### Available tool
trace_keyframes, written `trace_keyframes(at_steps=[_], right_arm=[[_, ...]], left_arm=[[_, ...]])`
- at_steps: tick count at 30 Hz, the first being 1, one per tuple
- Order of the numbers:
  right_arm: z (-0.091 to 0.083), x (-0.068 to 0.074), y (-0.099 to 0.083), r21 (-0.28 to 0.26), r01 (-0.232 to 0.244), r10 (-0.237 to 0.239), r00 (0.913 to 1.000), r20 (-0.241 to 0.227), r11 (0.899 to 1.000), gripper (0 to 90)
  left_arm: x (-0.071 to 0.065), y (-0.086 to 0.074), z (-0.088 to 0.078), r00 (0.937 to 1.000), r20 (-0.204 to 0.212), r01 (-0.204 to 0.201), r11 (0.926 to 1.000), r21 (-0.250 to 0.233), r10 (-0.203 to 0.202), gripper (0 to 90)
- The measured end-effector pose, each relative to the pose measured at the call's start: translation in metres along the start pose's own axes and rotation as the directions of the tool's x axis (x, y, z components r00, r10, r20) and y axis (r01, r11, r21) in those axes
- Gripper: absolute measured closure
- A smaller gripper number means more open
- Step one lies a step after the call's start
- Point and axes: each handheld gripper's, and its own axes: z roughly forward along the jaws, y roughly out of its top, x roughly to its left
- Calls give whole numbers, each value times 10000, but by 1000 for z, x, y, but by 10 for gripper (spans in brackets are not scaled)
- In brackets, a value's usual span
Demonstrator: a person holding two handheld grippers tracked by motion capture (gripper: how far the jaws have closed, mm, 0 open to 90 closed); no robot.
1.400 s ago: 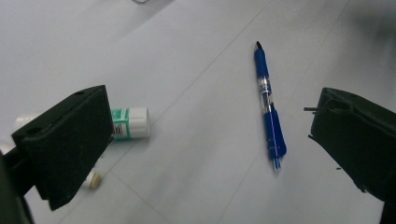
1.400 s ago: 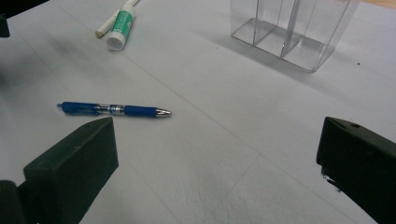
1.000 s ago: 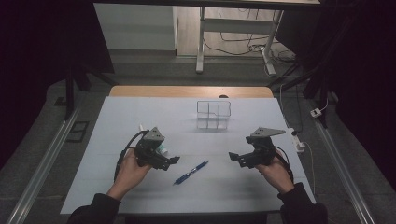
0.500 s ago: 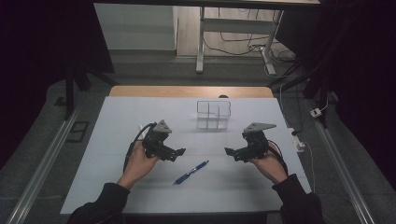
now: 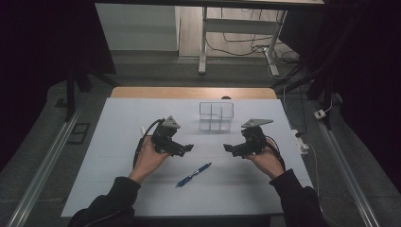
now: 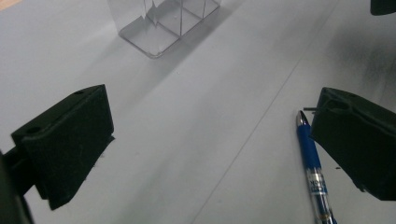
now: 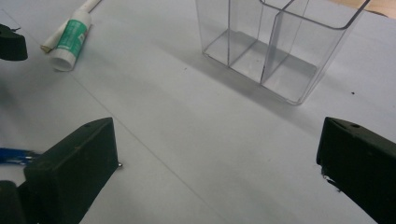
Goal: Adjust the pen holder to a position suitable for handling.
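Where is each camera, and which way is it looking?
High view: above the person's side, looking forward and down at the table; both forearms, left gripper and right gripper show.
Left gripper view: rides the left gripper, looking along its open jaws at the pen and organizer.
Right gripper view: rides the right gripper, facing the organizer and a glue stick.
All three share the pen and organizer.
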Motion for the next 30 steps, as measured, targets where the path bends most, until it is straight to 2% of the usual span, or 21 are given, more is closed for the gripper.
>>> trace_keyframes(at_steps=[9,13,18,21,22,23,26,28,29,30], right_arm=[[18,-8,8,161,18,-21,9999,171,9999,0],[25,-12,10,221,-44,39,9997,221,9997,0],[31,-18,11,316,-34,24,9995,303,9995,0],[33,-23,12,352,-81,68,9993,368,9993,31],[34,-26,13,384,-112,97,9992,400,9992,72],[34,-26,13,384,-112,97,9992,400,9992,72],[34,-35,15,357,-168,145,9978,643,9992,178],[33,-40,16,409,-189,159,9971,742,9990,254],[33,-40,16,409,-189,159,9971,742,9990,254],[32,-46,18,401,-278,249,9972,708,9988,346]], left_arm=[[12,10,22,9998,-173,-108,9999,129,111,0],[16,14,31,9999,-62,-94,9999,72,95,0],[17,17,40,9984,-451,-336,9987,377,353,17],[19,20,43,9968,-700,-353,9986,396,380,59],[20,20,43,9968,-725,-309,9988,375,335,103],[22,21,43,9970,-725,-260,9991,335,284,103],[27,23,44,9976,-684,-91,9998,198,104,220],[31,26,44,9966,-800,-174,9996,228,192,276],[31,26,44,9966,-800,-174,9996,228,192,309],[33,29,44,9947,-966,-333,9991,266,357,339]])
